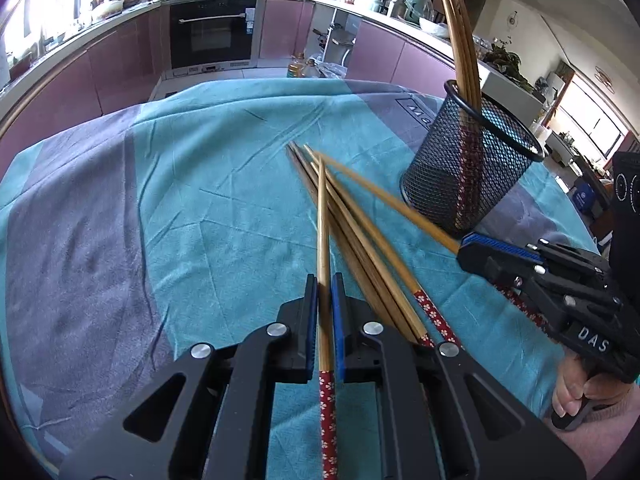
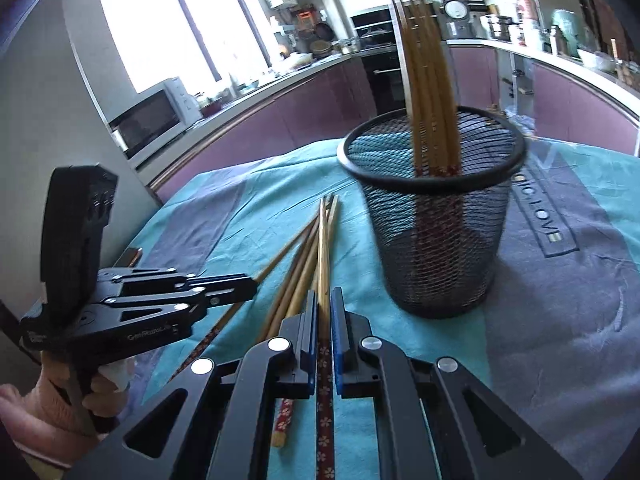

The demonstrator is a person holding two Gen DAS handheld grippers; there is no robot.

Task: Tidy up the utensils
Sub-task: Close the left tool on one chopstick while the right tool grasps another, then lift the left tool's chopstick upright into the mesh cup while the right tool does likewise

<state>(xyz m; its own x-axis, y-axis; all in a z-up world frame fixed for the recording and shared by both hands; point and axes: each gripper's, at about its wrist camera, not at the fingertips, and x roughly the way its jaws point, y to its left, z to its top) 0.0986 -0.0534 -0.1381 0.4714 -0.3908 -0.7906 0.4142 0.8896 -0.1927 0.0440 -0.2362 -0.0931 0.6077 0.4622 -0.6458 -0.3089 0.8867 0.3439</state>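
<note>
**Both grippers clamped on chopsticks beside the mesh holder**

Purple-fronted kitchen cabinets (image 1: 120,60) curve round the background, with a built-in black oven (image 1: 212,32) at the far wall and a white microwave (image 2: 154,116) under the bright window. Up front, a wrinkled teal and grey tablecloth (image 1: 160,208) covers the table.

And look at this: the left gripper (image 1: 324,280) has its blue-padded fingers (image 1: 339,320) drawn in narrow, pinching a single bamboo chopstick with a red floral handle (image 1: 323,248), its tip pointing away over the cloth. Just beside it on the cloth lies the loose pile of bamboo chopsticks (image 1: 352,224), fanned out and crossing one another.

Over on the other side, the right gripper (image 2: 324,296) is closed in just as tight on its own red-handled bamboo chopstick (image 2: 322,256), which runs out over the same pile (image 2: 296,276). From the left camera, that right gripper (image 1: 466,246) sits low next to the holder's base.

Near the pile stands the black wire-mesh cylindrical holder (image 1: 468,168), upright on the cloth, with several bamboo chopsticks (image 1: 460,40) already standing in it, handles down, leaning against the rim.
</note>
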